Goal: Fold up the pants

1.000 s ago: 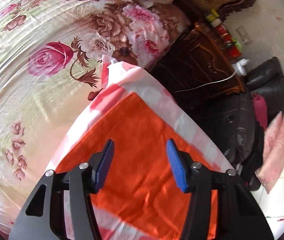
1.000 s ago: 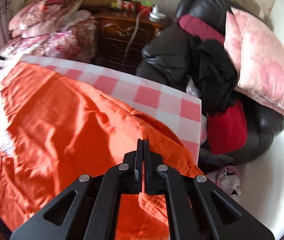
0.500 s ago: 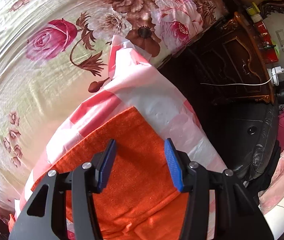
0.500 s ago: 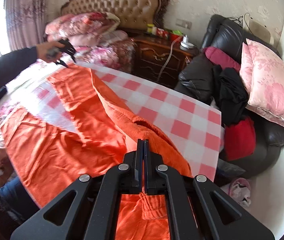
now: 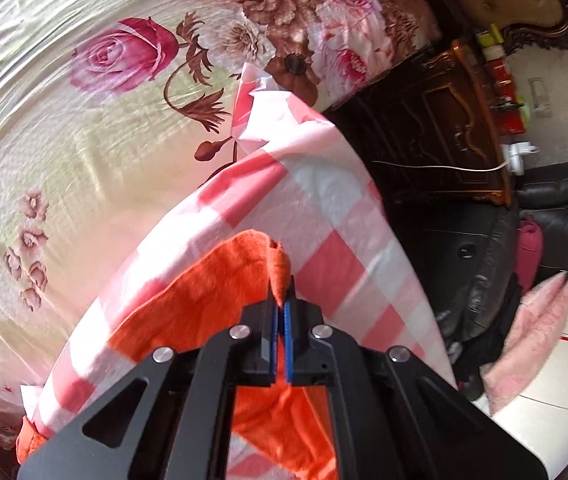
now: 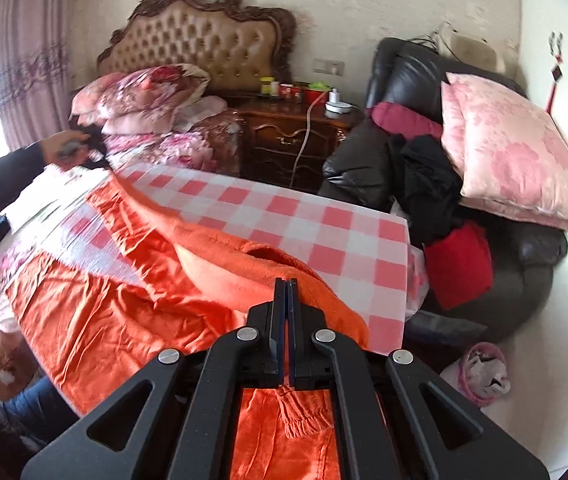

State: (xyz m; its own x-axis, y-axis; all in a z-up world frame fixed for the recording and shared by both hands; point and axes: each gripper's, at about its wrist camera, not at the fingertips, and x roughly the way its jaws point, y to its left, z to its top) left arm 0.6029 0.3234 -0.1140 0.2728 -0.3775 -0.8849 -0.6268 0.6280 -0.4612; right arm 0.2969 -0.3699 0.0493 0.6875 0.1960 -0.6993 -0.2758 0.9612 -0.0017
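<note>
Orange pants (image 6: 131, 312) lie across the pink checked cloth (image 6: 308, 224) on the bed (image 5: 63, 152), low in the frame. The left gripper (image 5: 280, 304) pinches a pants corner. The right gripper (image 6: 286, 292) pinches a raised orange fold.

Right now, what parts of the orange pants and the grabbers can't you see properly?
- Left wrist view: the left gripper covers where the orange pants go under it.
- Right wrist view: the right gripper hides the cloth it pinches.
- Right wrist view: the far end of the pants is blurred, near the hand.
- Right wrist view: items on the nightstand are too small.
</note>
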